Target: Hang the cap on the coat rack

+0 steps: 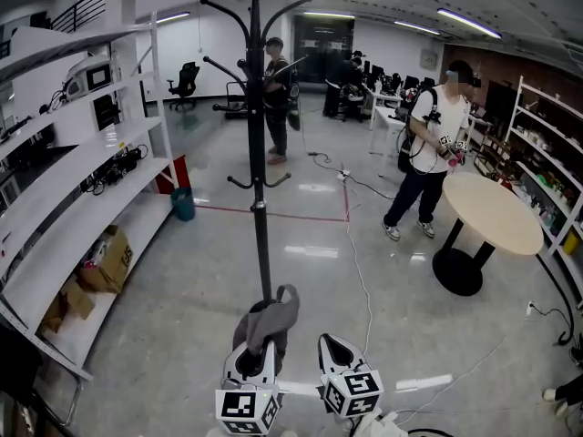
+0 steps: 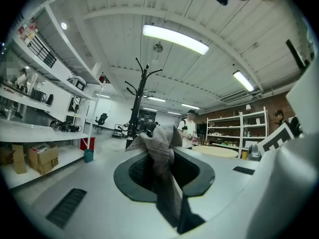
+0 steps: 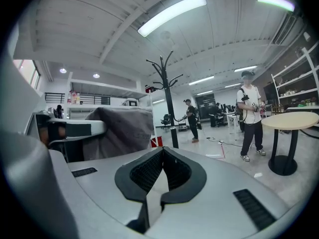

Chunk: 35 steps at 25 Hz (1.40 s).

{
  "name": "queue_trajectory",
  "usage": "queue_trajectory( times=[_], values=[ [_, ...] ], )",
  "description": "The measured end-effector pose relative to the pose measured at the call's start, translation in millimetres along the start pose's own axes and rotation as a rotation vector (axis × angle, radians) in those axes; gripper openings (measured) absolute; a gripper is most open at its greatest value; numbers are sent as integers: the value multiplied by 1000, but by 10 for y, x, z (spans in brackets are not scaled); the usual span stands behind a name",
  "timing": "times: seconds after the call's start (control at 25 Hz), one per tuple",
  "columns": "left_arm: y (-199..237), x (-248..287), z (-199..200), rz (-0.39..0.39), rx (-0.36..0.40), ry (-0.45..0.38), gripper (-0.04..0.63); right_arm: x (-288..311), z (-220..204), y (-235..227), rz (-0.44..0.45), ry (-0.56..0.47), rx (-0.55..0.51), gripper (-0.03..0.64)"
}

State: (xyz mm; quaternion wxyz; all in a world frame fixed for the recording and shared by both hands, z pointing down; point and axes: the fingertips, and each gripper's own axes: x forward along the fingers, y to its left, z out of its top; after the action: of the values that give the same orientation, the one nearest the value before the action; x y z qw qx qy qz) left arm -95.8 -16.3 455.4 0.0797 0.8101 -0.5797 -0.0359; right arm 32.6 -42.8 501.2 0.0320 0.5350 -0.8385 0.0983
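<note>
- Your left claw [image 2: 162, 173] is clamped on the grey cap [image 1: 271, 320], held low before the black coat rack [image 1: 259, 153]; your right claw [image 3: 158, 178] is closed, empty.
- Lift high and settle the cap's crown over an upturned hook.
- A floor cable [image 1: 361, 271] trails beside the rack; a person [image 1: 426, 153] stands well off by the round bench [image 1: 496, 215].
</note>
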Motion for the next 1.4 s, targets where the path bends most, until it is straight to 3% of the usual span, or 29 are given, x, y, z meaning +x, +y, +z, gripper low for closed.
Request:
queue_trajectory(
  times=[1.4],
  values=[
    [382,596,-67,6,-15,5,67,766,46,-145,14,16,-11,11]
  ],
)
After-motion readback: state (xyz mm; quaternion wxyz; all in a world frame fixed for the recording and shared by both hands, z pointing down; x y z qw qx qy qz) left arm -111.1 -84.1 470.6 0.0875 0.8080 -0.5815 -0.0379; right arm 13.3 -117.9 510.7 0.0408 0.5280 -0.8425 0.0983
